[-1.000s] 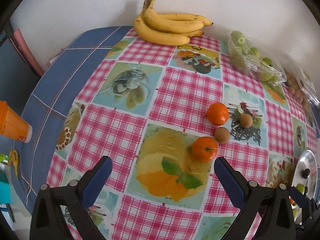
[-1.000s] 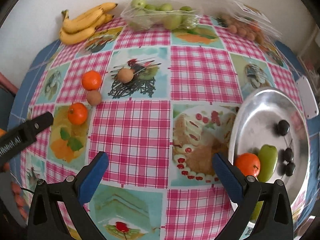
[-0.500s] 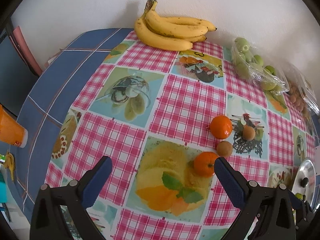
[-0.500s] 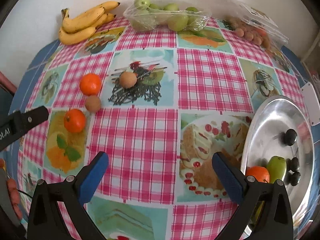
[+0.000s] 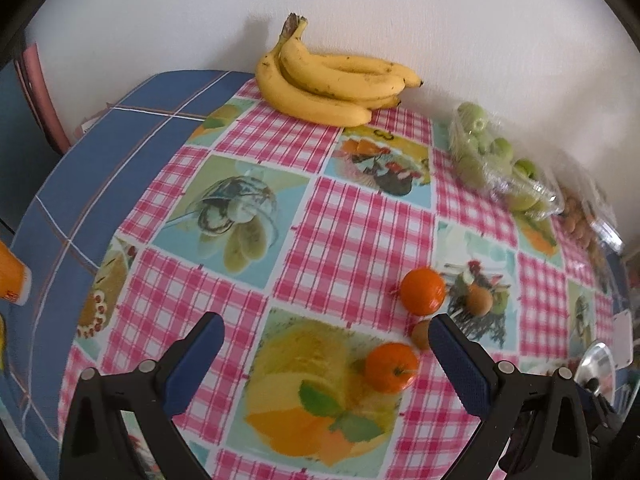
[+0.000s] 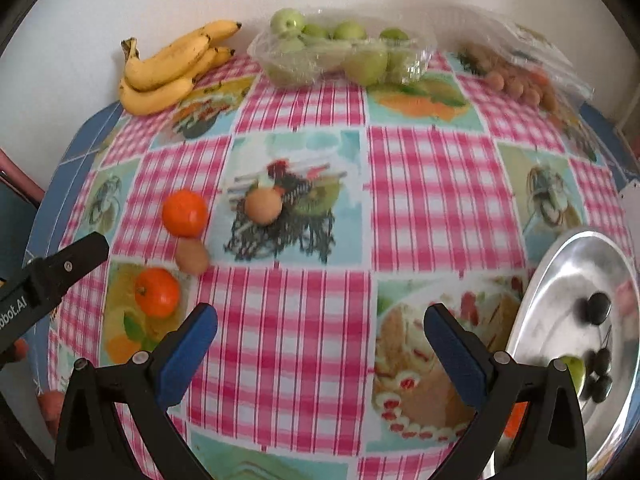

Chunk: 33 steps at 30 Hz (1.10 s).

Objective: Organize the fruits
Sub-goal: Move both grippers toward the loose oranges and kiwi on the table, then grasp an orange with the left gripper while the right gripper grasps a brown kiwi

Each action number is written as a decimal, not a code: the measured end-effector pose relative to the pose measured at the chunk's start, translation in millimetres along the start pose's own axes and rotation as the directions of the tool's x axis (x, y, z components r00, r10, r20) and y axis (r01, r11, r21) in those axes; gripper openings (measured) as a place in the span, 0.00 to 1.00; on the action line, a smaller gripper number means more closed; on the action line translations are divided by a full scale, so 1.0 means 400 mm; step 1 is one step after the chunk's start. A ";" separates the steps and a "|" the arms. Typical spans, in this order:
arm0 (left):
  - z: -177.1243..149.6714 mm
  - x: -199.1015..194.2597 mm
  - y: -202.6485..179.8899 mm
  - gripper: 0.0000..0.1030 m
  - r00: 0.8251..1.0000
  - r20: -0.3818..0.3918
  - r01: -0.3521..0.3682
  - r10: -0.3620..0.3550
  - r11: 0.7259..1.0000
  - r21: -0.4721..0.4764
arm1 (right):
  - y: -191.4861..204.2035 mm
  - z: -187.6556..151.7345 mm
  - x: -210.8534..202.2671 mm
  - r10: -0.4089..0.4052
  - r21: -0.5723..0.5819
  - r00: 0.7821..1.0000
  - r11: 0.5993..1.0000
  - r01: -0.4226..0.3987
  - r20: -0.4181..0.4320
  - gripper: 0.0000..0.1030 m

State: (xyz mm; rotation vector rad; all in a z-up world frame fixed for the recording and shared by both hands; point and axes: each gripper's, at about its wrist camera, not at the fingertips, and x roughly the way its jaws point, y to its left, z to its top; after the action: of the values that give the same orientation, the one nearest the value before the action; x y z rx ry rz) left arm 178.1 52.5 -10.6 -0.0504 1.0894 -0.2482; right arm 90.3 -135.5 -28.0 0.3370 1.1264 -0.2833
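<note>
Both claws are seen drawn back from a second ago: the left claw (image 5: 326, 354) and right claw (image 6: 320, 336) are spread wide, nothing pinched. The nearer tangerine (image 5: 391, 367) is left on the table (image 5: 352, 232), just beside a small brown fruit (image 5: 421, 333); the steel plate (image 6: 560, 276) is now slipped toward the edge of view.

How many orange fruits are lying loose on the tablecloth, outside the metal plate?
2. One orange lies farther back, with a small brown fruit right in front of it; the other orange lies nearer. A third orange shape shows on the metal plate, mostly hidden behind the right fingers.
</note>
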 end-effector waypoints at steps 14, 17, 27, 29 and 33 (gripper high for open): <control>0.066 0.039 -0.019 1.00 0.997 0.007 0.078 -0.078 0.997 -0.018 | -0.007 0.084 0.010 0.049 0.019 0.997 0.999 -0.050 0.058 0.99; 0.075 0.056 -0.025 1.00 0.995 0.003 0.097 -0.097 0.995 -0.034 | 0.001 0.097 0.024 0.059 0.006 0.996 0.998 -0.060 0.063 0.92; 0.067 0.120 -0.079 0.87 0.981 -0.056 0.185 -0.187 0.982 -0.048 | 0.037 0.125 0.085 0.102 -0.041 0.994 0.994 -0.101 0.042 0.59; 0.065 0.131 -0.091 0.83 0.977 -0.070 0.199 -0.202 0.979 -0.041 | 0.043 0.128 0.097 0.107 -0.049 0.994 0.993 -0.106 0.033 0.54; 0.058 0.151 -0.109 0.72 0.969 -0.093 0.225 -0.228 0.973 -0.045 | 0.049 0.129 0.120 0.114 -0.056 0.993 0.992 -0.113 0.020 0.48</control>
State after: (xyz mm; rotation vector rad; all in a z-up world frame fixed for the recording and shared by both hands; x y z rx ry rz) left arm 217.4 -5.1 -45.3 -0.1955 1.1859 -0.4416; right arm 160.1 -140.6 -49.5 0.3474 1.0855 -0.1555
